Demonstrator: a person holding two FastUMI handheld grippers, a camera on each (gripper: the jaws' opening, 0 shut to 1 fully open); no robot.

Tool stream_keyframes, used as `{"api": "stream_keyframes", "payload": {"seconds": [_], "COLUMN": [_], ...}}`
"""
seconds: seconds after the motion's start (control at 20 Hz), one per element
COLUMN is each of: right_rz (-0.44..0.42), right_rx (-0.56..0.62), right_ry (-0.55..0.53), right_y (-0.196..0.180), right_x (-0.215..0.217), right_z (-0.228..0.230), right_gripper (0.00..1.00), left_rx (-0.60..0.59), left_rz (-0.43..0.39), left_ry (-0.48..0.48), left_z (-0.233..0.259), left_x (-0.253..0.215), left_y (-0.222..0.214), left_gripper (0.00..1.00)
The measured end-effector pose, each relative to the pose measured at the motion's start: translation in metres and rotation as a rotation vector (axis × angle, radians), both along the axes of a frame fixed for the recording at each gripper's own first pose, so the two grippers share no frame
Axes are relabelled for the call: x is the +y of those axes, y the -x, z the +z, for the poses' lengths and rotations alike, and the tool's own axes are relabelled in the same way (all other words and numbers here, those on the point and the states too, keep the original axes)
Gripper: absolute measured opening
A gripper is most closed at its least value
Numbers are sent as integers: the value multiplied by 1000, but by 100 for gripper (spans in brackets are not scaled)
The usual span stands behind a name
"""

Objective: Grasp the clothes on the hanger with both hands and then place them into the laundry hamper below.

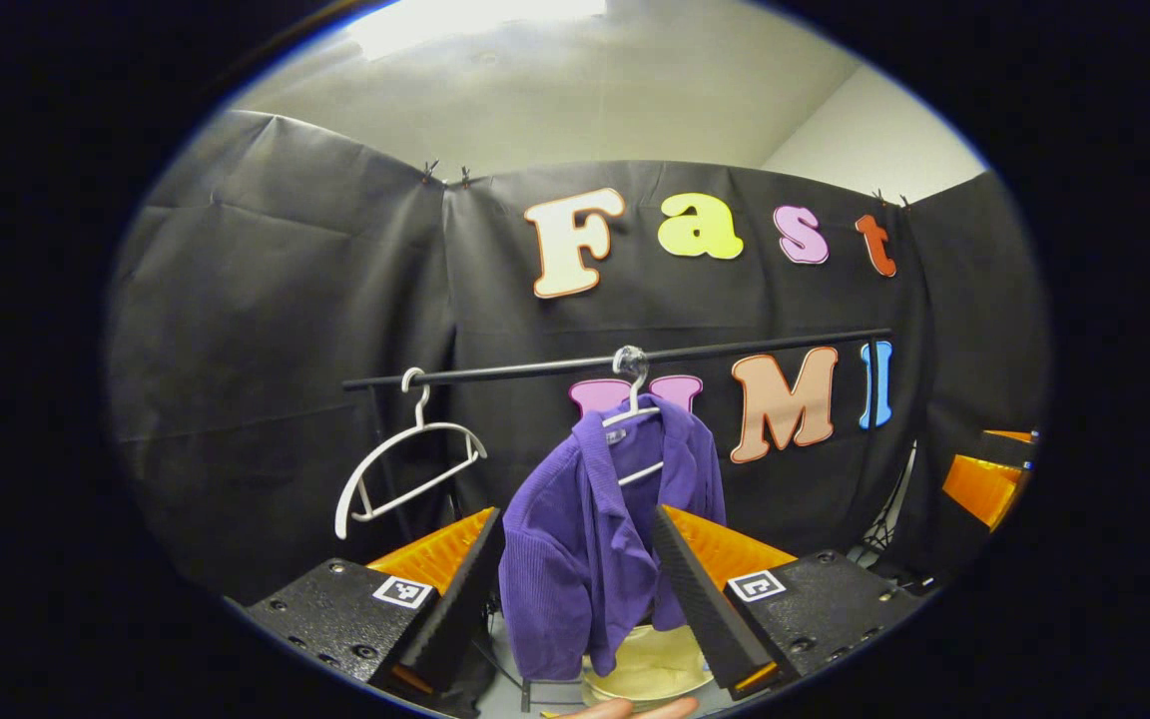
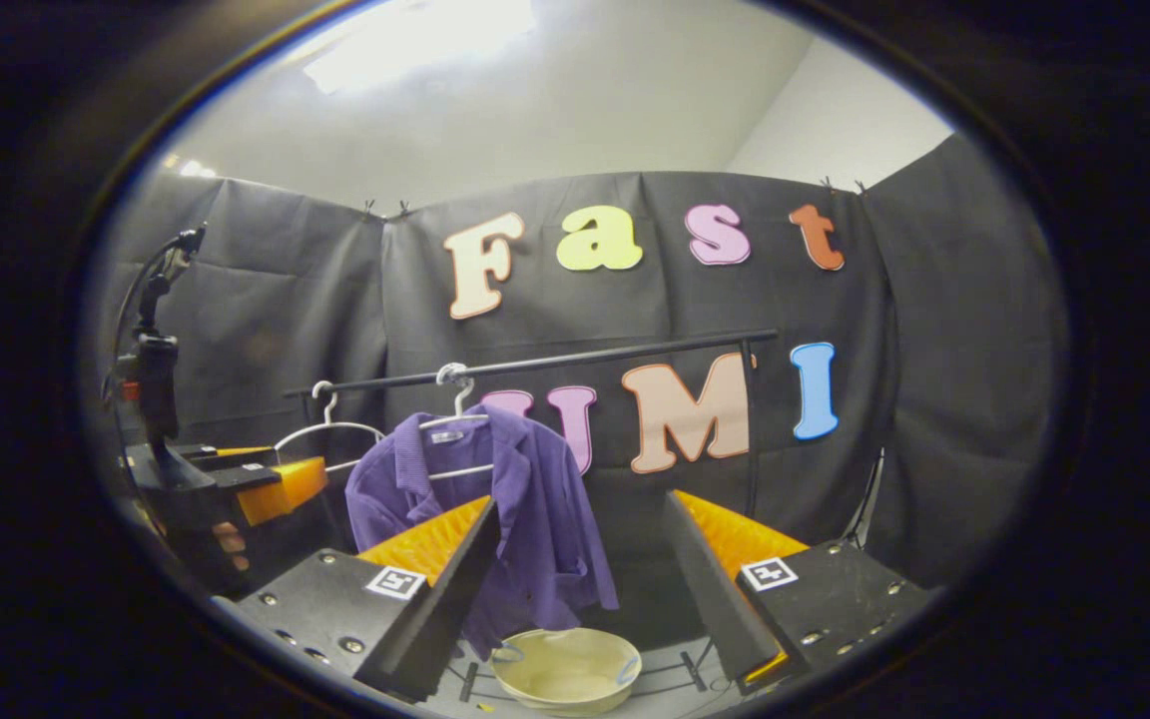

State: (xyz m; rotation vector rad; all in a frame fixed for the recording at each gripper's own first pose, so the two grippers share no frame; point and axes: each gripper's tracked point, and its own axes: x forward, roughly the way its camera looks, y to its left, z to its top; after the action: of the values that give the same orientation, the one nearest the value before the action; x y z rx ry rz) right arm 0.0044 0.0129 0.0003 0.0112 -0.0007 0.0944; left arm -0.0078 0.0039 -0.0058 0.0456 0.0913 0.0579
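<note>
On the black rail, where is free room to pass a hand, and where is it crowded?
The rail is bare from the purple jacket to its right end. The left part is crowded: the empty hanger hangs close beside the jacket, and the left gripper is there too. Below, the hamper is open.

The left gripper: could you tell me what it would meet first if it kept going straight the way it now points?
Most likely the purple jacket, which hangs on its hanger straight ahead between the open left gripper's fingers. How far off it hangs is hard to judge.
</note>
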Motion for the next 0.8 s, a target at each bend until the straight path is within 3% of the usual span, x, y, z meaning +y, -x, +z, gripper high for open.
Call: {"api": "stream_keyframes", "payload": {"seconds": [0.05, 0.15, 0.2, 0.4, 0.5, 0.55, 0.65, 0.75, 0.8], "right_rz": [3, 9, 20, 19, 5, 1, -3, -22, -39], "right_rx": [-2, 4, 11, 15, 6, 8, 28, 44, 49], "right_ry": [7, 10, 5, -18, -25, -21, -1, 19, 24], "right_y": [-2, -7, -11, -36, -53, -62, -79, -97, -107], "right_x": [1, 3, 6, 12, 16, 17, 17, 12, 9], "right_z": [1, -4, -7, -16, -18, -21, -27, -32, -34], "right_gripper": [99, 99, 94, 99, 99, 94, 99, 99, 94], "left_rx": [10, 20, 19, 39, 52, 55, 54, 63, 71], "left_rz": [2, -2, -2, -18, -29, -32, -39, -51, -57], "left_ry": [-2, -10, -15, -9, 9, 15, 21, 20, 30], "left_z": [-4, -8, -14, -37, -48, -56, -69, -89, -98], "left_x": [1, 1, -1, -13, -17, -17, -22, -28, -31], "left_y": [-2, -2, -4, -6, -21, -29, -48, -67, -85], "left_gripper": [92, 95, 95, 95, 95, 89, 95, 95, 95]}}
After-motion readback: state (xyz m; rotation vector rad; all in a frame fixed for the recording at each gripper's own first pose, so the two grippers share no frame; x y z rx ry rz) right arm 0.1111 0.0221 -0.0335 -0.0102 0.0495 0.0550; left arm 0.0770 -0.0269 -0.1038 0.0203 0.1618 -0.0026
